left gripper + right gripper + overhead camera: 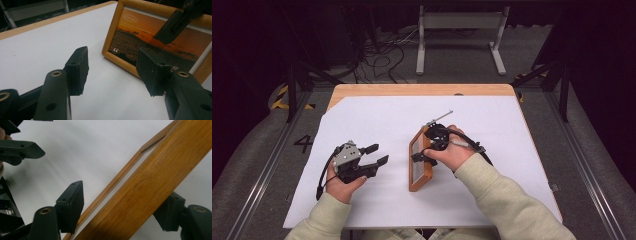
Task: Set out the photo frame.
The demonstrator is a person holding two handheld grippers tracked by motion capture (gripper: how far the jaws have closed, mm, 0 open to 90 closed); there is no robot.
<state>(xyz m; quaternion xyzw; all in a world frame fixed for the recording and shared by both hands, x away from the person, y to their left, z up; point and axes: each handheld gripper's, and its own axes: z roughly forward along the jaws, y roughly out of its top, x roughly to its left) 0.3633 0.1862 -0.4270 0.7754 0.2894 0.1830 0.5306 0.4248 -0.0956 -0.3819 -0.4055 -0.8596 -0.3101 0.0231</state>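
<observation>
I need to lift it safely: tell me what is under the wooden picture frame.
The wooden picture frame stands on the white sheet. The patch beneath its lower edge is covered.

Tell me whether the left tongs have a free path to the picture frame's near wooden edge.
Probably yes. The left tongs stand open and point at the picture frame, with bare white table cover between. The right tongs straddle the frame's top edge, higher up.

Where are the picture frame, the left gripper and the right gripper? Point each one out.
picture frame (pixel 111 37), left gripper view, on its wooden left rail.
left gripper (pixel 378 154), high view, midway between its two jaw tips.
right gripper (pixel 122 207), right gripper view, midway between its jaw tips, which straddle the frame's wooden edge.
</observation>
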